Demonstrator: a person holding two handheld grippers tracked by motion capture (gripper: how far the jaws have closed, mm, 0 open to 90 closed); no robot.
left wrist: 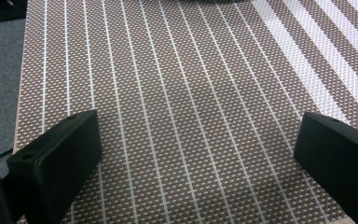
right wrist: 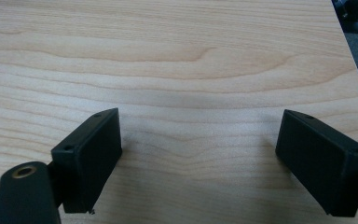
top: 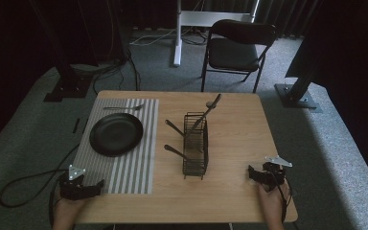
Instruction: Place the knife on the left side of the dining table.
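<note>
Item: table-setting scene, both grippers at rest at the near edge.

Left gripper (top: 98, 184): over the near corner of the striped placemat (top: 124, 163); jaws spread wide, nothing between them.
Right gripper (top: 251, 173): over bare wood at the near right of the table (top: 235, 191); jaws likewise wide apart and empty.

Wire cutlery caddy (top: 195, 143): upright at mid-table, between the two grippers and well apart from both. Three dark-handled utensils (top: 206, 111) stand or lean in it, handles poking out; which pieces they are cannot be told.
Black plate (top: 116, 134): flat on the placemat, empty.
One piece of cutlery (top: 123, 108): lies across the mat's far end, beyond the plate; it looks like a fork.

Step in hand, as judged: laying the place setting, with neither gripper committed to a piece. The next move likely calls for a reach to the caddy and a pinch on one slim handle, lifted straight up clear of the wire.

Surface: pale wood-grain top, uncluttered.
Room: grey carpet, dark curtains, a folding chair (top: 237, 48) beyond the table, stand bases and trailing cables.
</note>
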